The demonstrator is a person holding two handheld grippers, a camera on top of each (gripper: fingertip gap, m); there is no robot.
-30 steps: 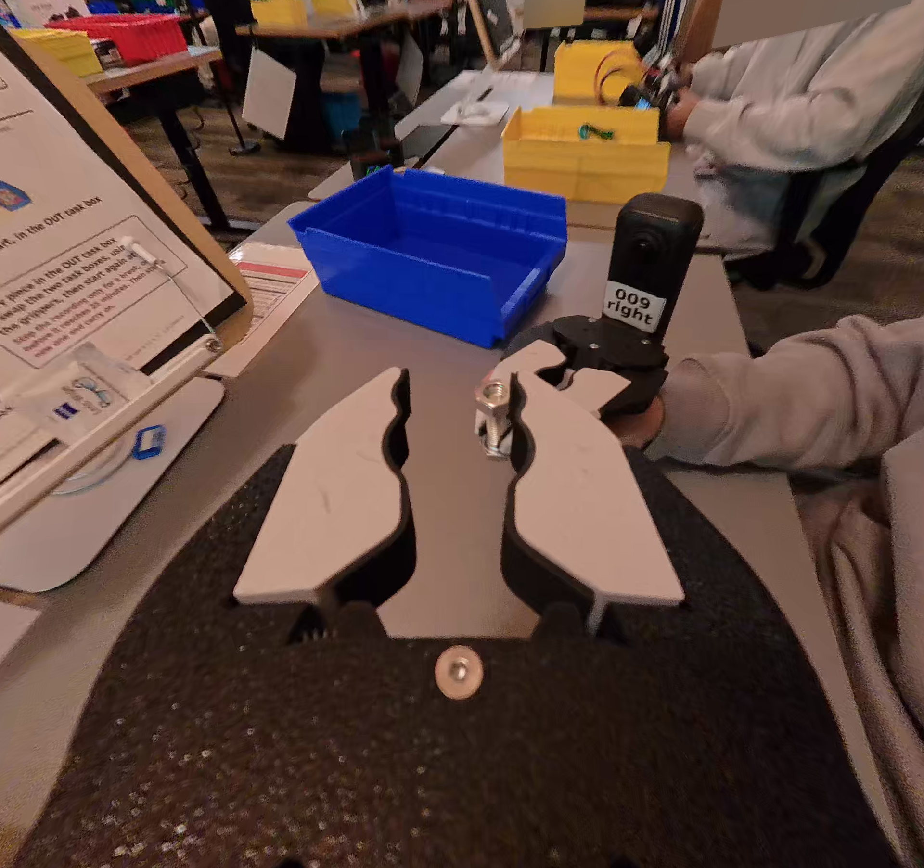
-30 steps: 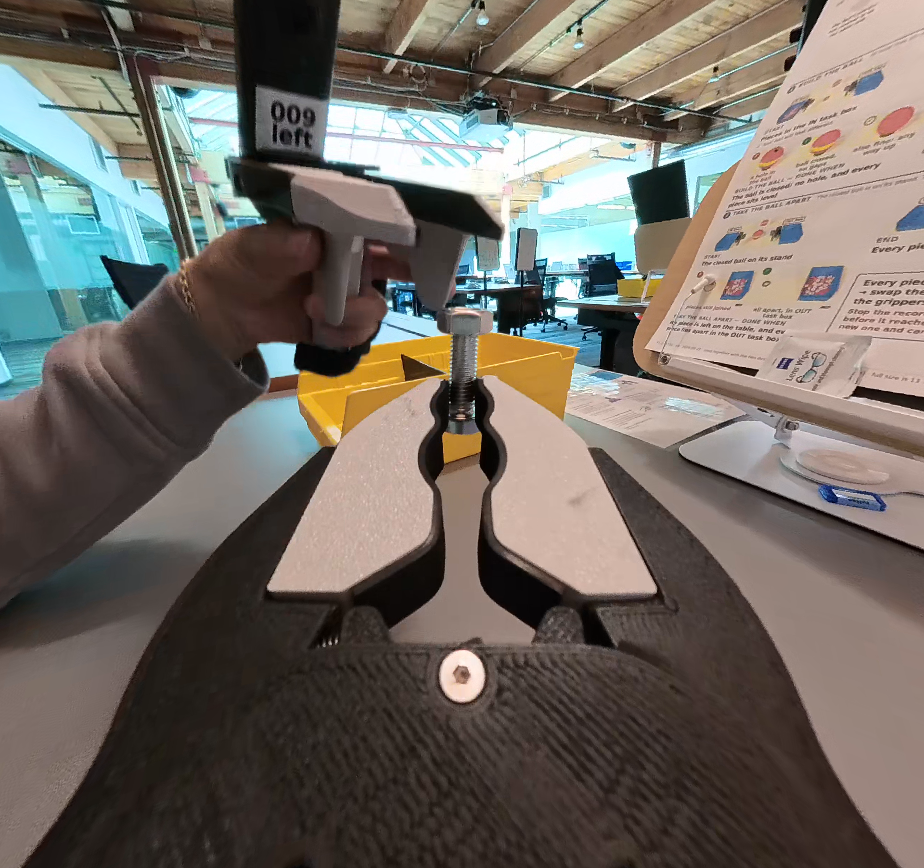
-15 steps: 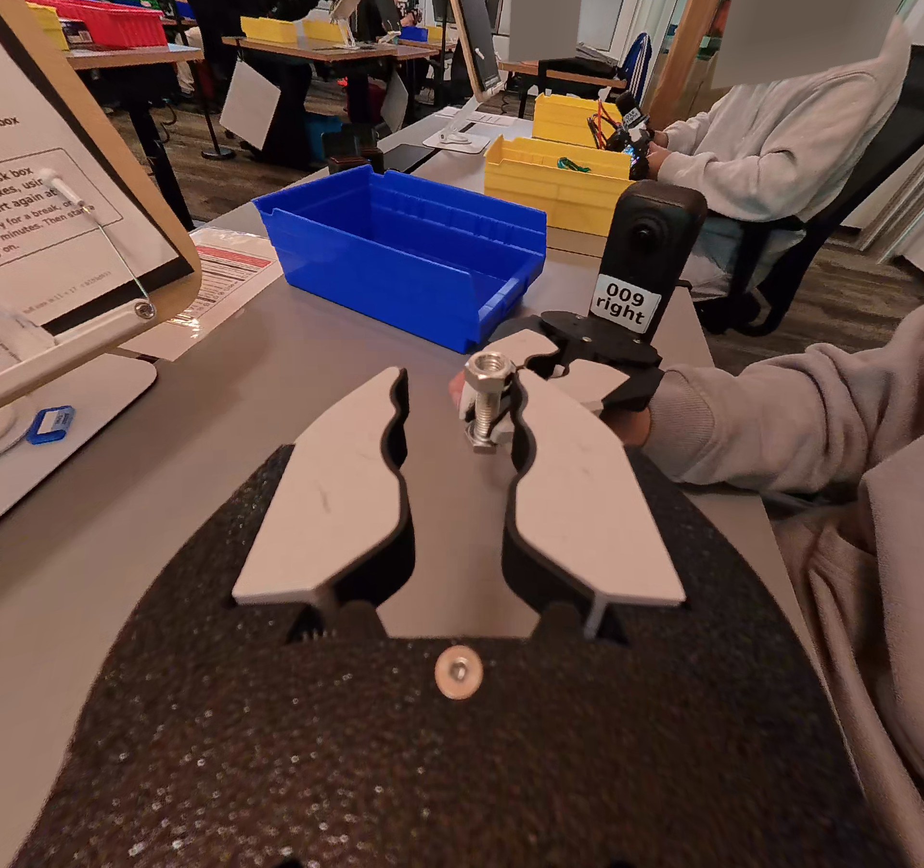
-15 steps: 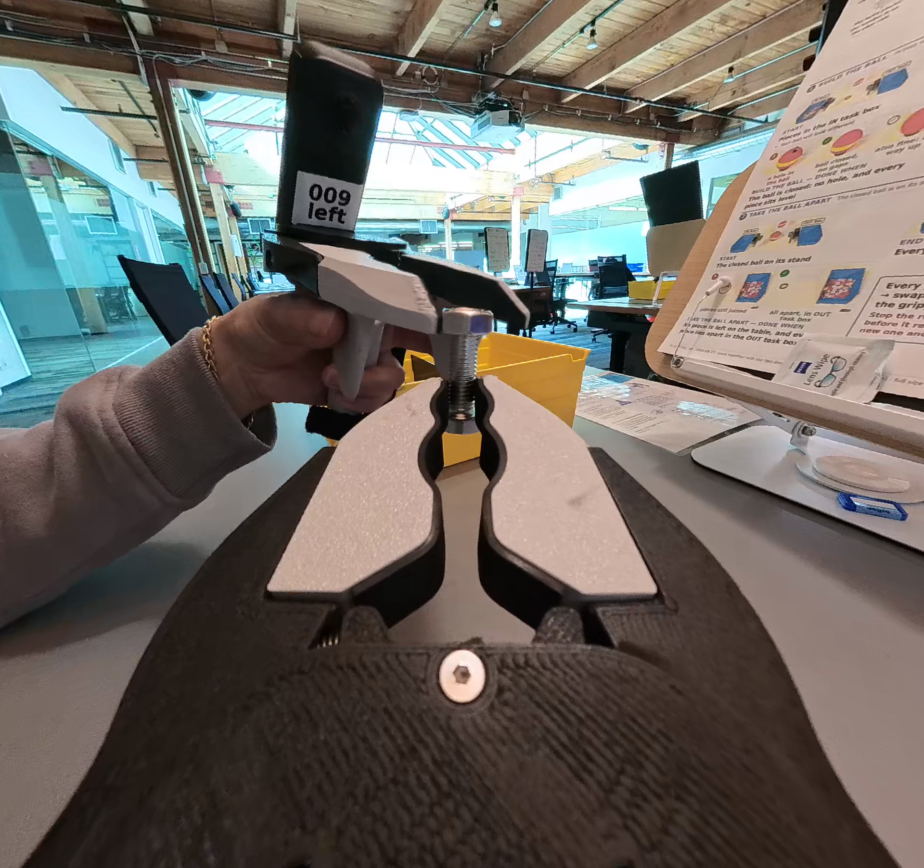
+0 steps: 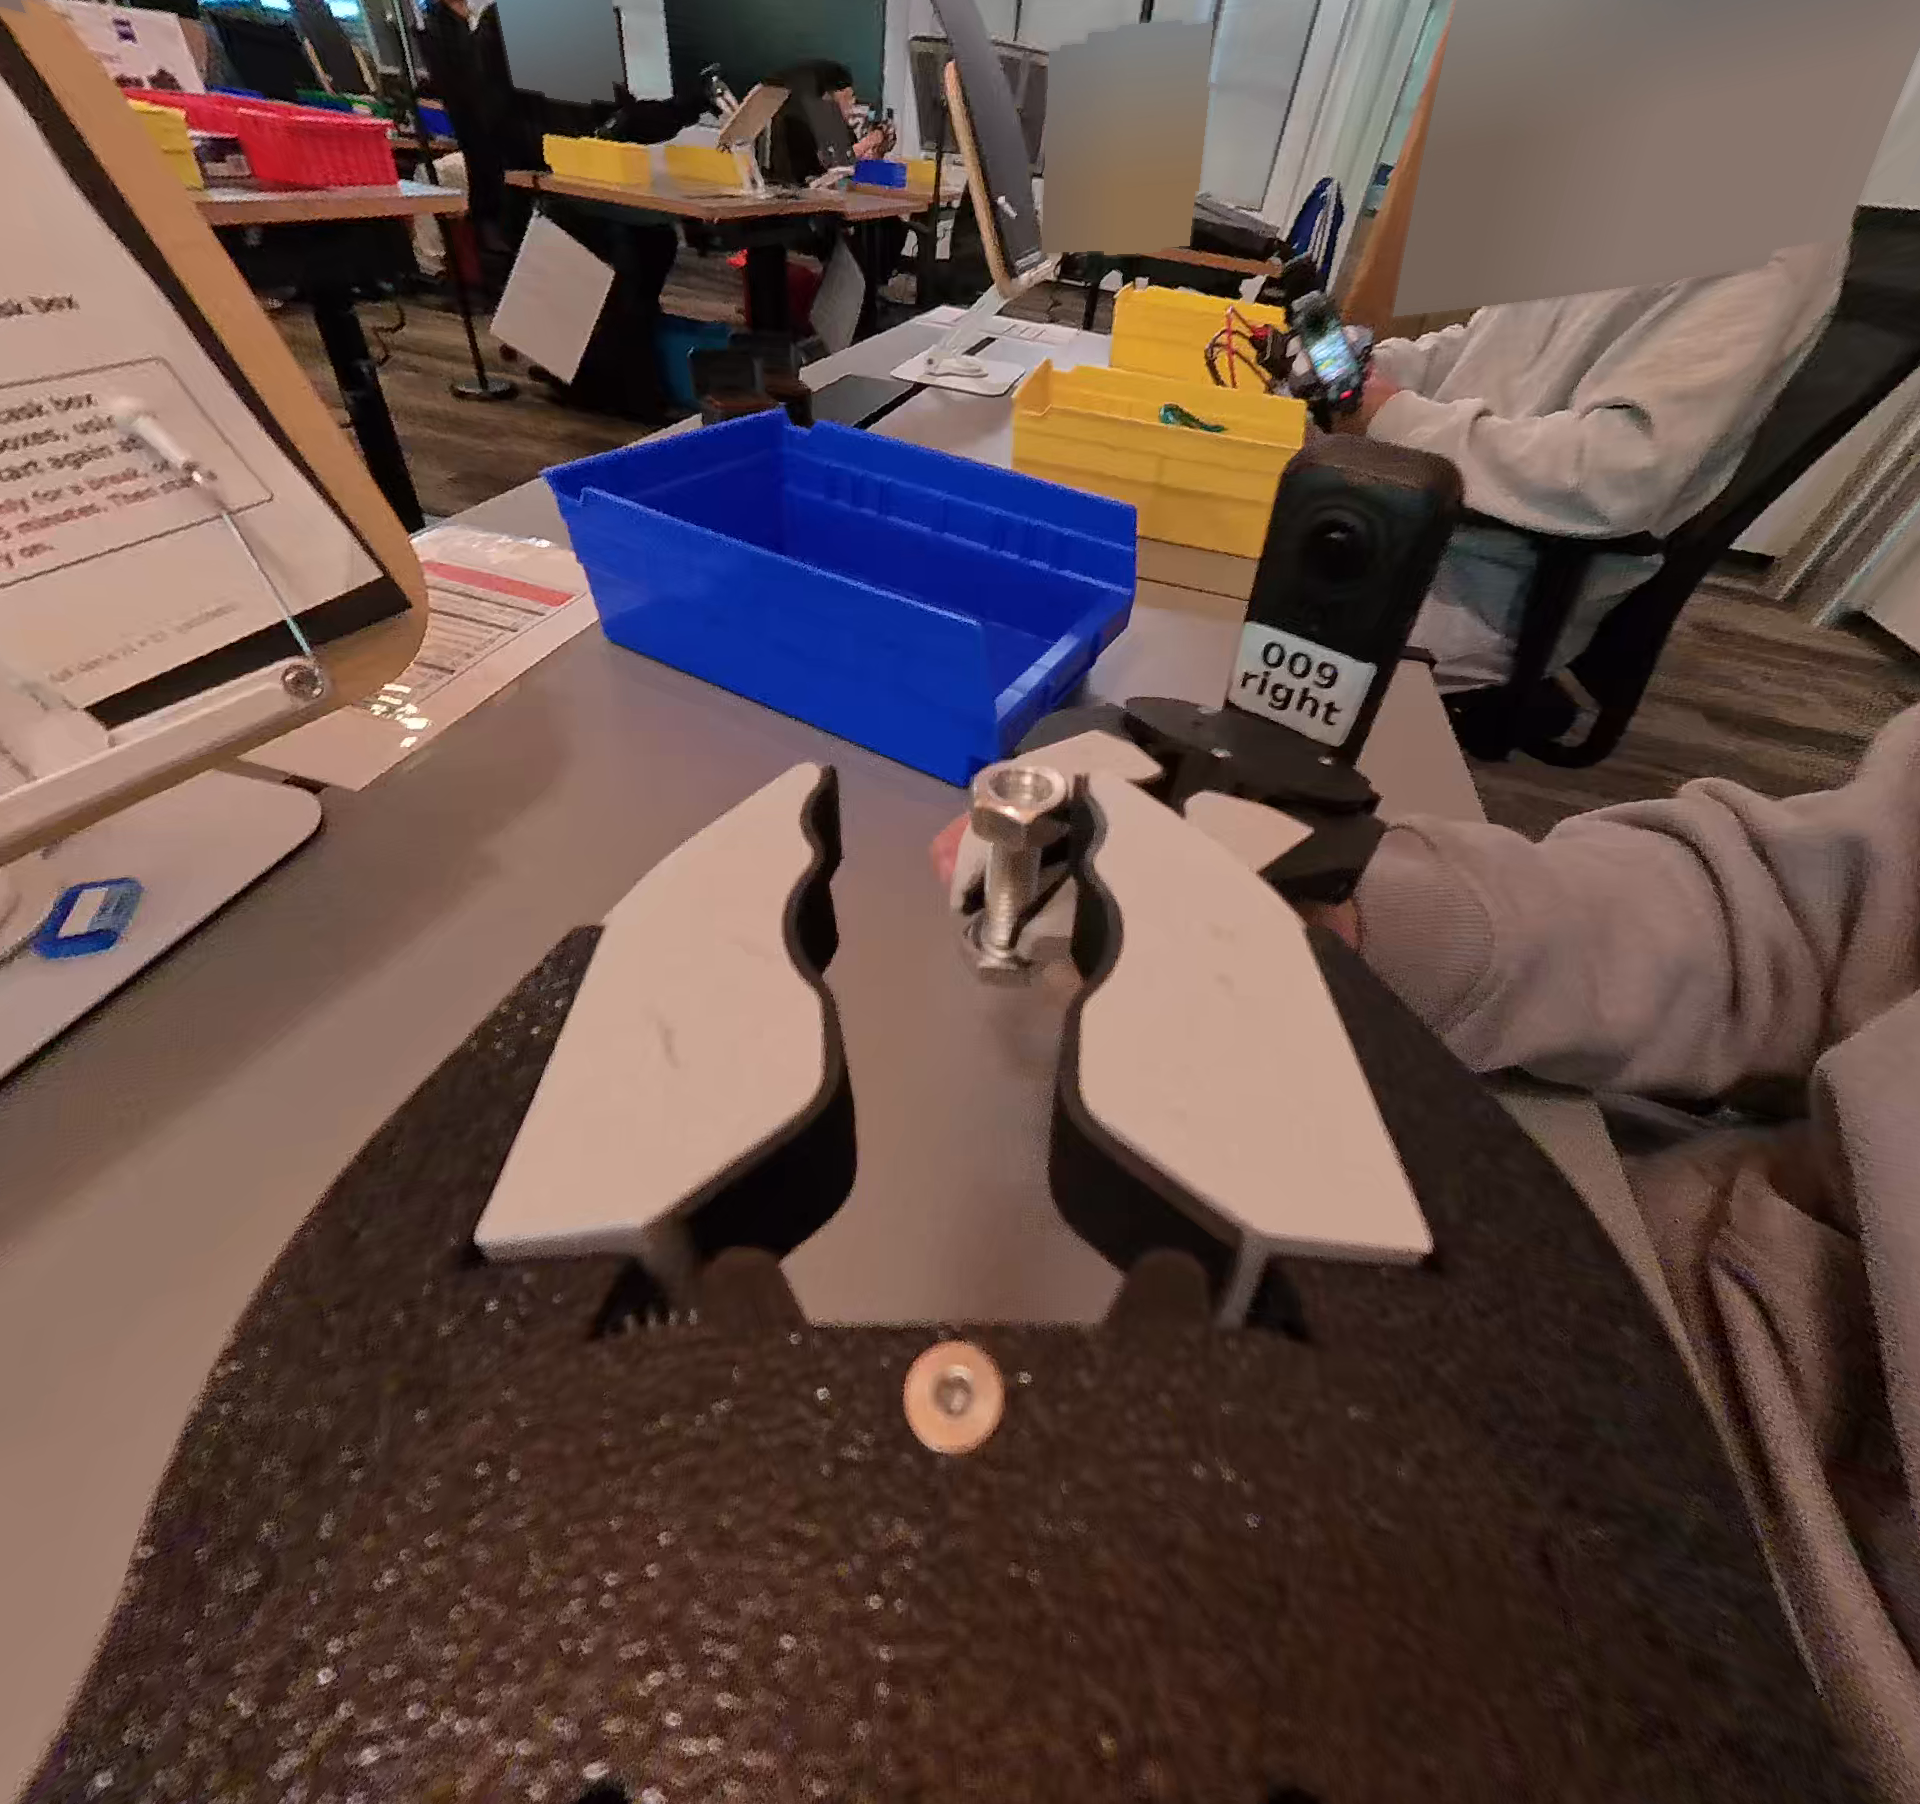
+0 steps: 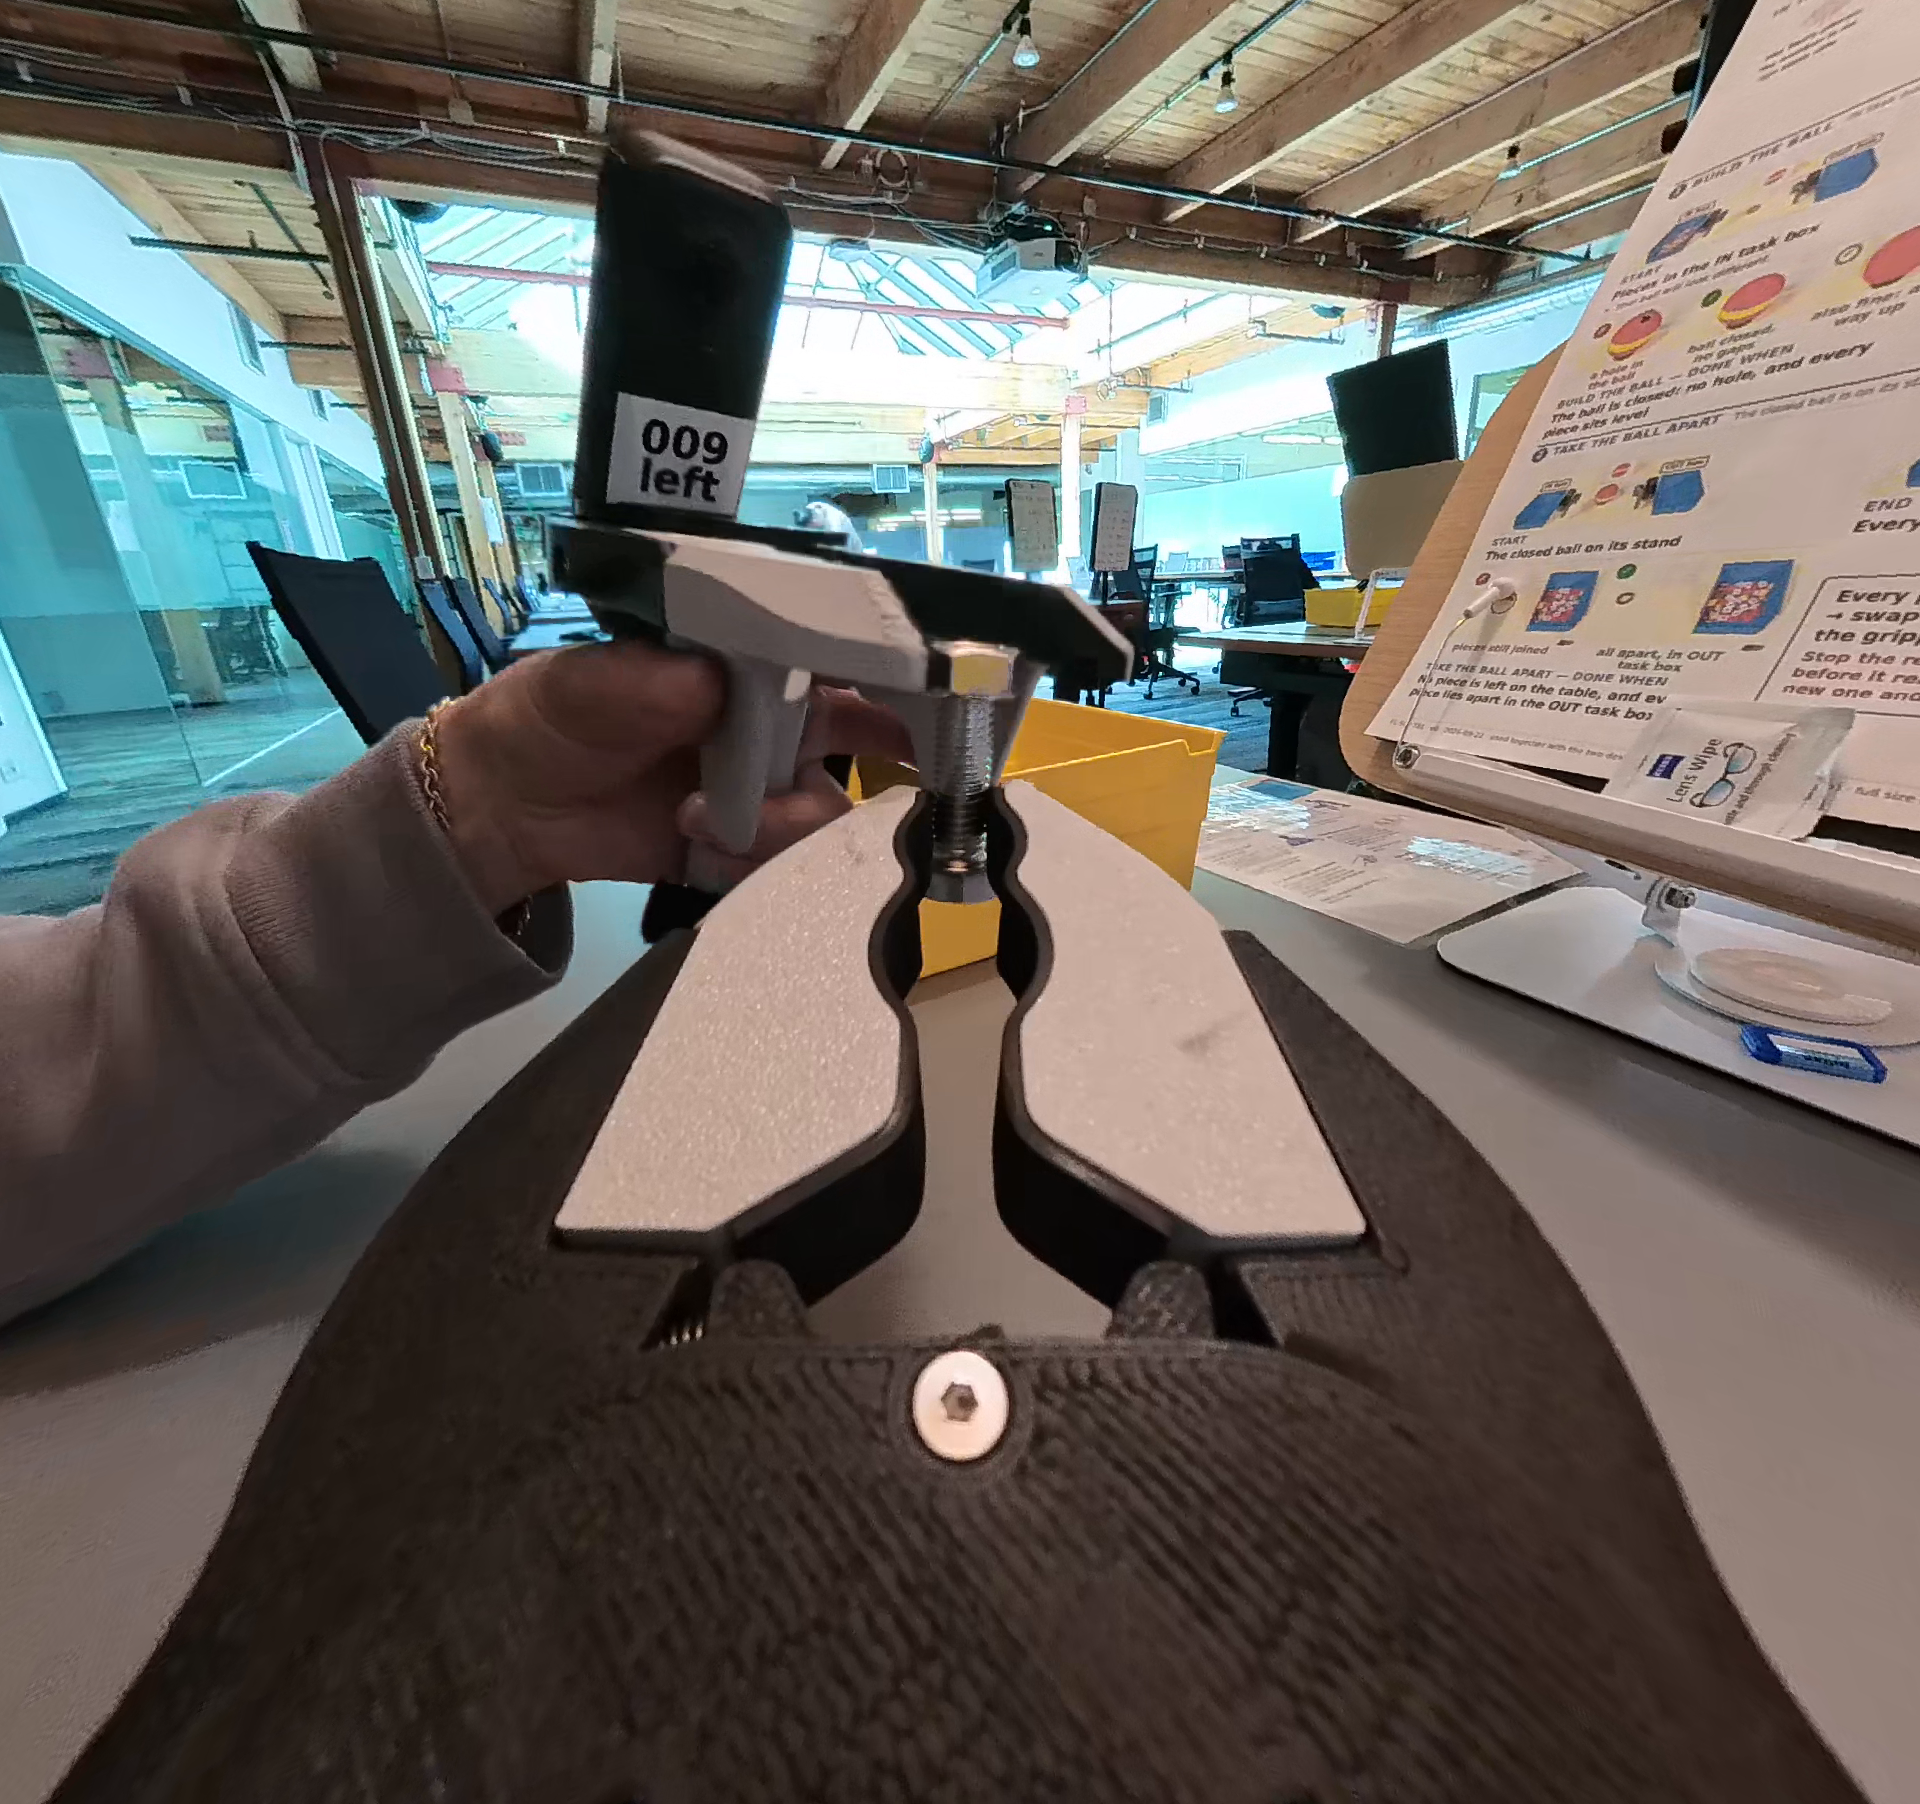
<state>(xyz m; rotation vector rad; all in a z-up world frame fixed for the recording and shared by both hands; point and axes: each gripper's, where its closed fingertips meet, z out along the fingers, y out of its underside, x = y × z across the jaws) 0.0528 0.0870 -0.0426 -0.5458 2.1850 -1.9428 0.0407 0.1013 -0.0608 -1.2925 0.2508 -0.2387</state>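
The right gripper [image 6: 961, 819] is clamped narrow on a steel bolt [image 6: 964, 778], both pads pressing the threaded shank just above the hex head at its bottom end. The bolt stands upright a bit above centre in the right wrist view, with a nut [image 6: 971, 668] at its top. That nut sits right against the underside of the left gripper [image 6: 997, 653], whose fingers partly cover it, so whether they actually touch it is hard to call from this side.

In the left wrist view the left gripper [image 5: 956, 819] has its fingers spread wide. The bolt [image 5: 1006, 881] is off to the right of the gap, close against the right finger [image 5: 1174, 923], with clear grey table between it and the left finger [image 5: 727, 923]. So it's open around the nut [image 5: 1016, 804], not squeezing it. The bolt's lower end is blurry there and partly blocked by the right gripper's fingertips.

Past that, a blue bin [image 5: 852, 580] sits upper centre, its inside mostly hidden by its own front wall. A yellow bin [image 6: 1101, 788] in the right wrist view is largely covered by the grippers. An instruction board [image 6: 1683, 507] is cut off at the right edge. A person's sleeve [image 6: 208, 975] runs out of the left edge.
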